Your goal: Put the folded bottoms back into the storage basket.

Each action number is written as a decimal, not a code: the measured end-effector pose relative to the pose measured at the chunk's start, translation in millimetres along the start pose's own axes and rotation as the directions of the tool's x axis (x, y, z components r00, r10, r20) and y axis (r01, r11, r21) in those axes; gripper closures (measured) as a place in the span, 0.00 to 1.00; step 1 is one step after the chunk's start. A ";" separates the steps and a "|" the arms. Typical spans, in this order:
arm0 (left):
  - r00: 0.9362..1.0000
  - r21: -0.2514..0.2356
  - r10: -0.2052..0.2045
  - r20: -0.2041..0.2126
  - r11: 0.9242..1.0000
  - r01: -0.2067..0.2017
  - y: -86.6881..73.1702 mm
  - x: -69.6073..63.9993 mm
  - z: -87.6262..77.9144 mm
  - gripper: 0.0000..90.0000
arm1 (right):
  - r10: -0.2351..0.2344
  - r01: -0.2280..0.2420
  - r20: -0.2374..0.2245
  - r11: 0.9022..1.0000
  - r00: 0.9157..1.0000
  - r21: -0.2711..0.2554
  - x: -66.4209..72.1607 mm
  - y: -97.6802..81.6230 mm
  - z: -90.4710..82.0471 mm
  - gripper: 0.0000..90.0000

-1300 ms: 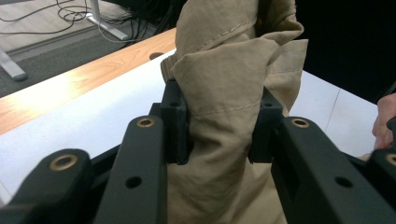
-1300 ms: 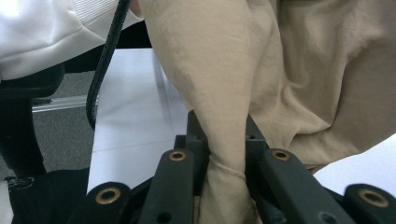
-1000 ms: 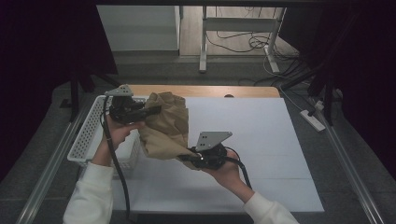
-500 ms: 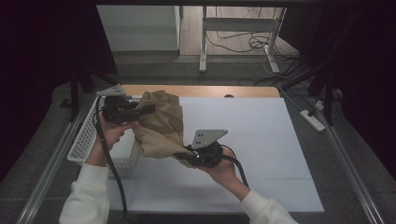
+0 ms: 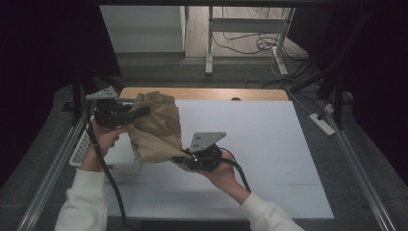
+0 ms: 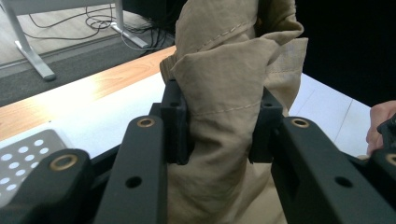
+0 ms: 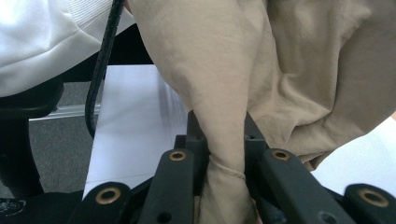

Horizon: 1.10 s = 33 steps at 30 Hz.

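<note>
Where the high view looks down on the white desk [image 5: 269, 144], a tan cloth [image 5: 156, 127] hangs bunched at the left centre of the frame, lifted between both tongs; the left tongs [image 5: 137, 111] clamp its upper edge at the upper left, the right tongs [image 5: 185, 159] clamp its lower corner near the middle; a white perforated basket [image 5: 84, 154] sits at the desk's left edge, below the left hand. In the left gripper view the cloth [image 6: 224, 116] fills the centre, its thick folds squeezed between the two black pads [image 6: 176, 121]; the wooden desk edge [image 6: 84, 91] runs across the left. In the right gripper view a narrow fold of cloth [image 7: 224, 135] is pinched tight at the lower centre; a white sleeve [image 7: 42, 37] lies at the upper left.
</note>
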State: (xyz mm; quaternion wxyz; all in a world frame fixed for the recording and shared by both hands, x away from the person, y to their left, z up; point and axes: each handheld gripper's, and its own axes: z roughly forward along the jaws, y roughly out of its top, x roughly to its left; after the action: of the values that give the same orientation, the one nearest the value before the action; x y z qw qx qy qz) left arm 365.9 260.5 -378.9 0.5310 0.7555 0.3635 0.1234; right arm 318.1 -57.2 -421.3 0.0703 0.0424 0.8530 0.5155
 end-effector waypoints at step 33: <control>0.998 -0.039 -0.024 -0.056 0.999 0.022 -2.3 24.1 -32.4 0.73 | -0.019 0.019 -0.023 1.000 1.000 0.000 -4.7 24.1 35.3 0.88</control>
State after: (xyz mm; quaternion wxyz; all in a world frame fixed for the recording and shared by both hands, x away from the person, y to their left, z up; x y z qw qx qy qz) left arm 363.4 300.3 -372.7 0.5364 0.7371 0.3844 0.1455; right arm 328.5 -15.9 -415.8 0.0657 0.0284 0.8542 0.5150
